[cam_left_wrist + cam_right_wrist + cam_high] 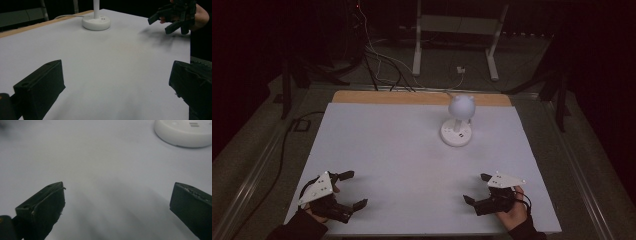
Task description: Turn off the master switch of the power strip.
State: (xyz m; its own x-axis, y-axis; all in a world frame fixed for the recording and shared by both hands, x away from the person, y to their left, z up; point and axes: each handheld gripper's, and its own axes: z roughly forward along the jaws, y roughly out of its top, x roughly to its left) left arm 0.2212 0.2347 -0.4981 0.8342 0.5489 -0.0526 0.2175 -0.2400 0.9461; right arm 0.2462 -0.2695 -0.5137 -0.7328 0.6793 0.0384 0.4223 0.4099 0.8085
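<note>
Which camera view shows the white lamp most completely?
The high view: it shows the whole lamp, with round head, stem and base. The left gripper view shows base and lower stem; the right gripper view shows part of the base.

One white lamp [457, 122], two tongs, left [353, 189] and right [477, 188], one table [387, 150]

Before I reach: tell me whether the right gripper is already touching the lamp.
No: the right gripper sits open near the table edge, apart from the lamp.
</note>
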